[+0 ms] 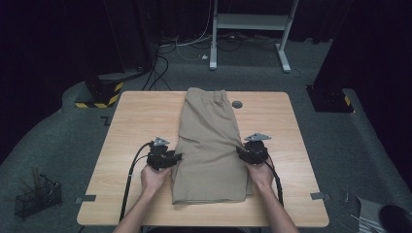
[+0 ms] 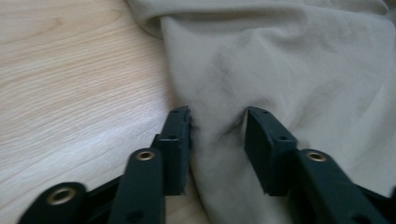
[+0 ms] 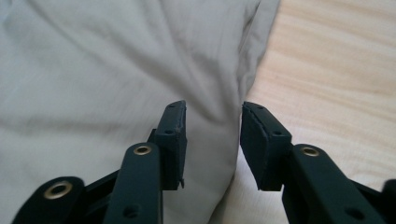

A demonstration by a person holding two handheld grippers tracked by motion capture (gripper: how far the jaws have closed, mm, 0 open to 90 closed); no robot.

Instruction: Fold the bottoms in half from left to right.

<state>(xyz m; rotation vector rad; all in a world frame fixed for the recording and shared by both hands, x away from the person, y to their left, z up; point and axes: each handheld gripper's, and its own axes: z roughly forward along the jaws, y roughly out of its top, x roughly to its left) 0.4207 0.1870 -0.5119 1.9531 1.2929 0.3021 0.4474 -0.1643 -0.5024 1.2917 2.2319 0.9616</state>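
- Left hand-held gripper [image 1: 176,157], jaws spread around the khaki shorts' [image 1: 210,145] edge, may pinch one layer only.
- Right hand-held gripper [image 1: 240,150], likewise spread, risks uneven lifting, dragging fabric across the surface [image 1: 136,121].

Bare table [image 1: 136,121] flanks the shorts [image 1: 210,141] both sides.

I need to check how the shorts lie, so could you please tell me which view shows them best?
The high view: the whole shorts lie flat on the table. The left gripper view shows one edge between the open left claw; the right gripper view, the other edge at the right claw.
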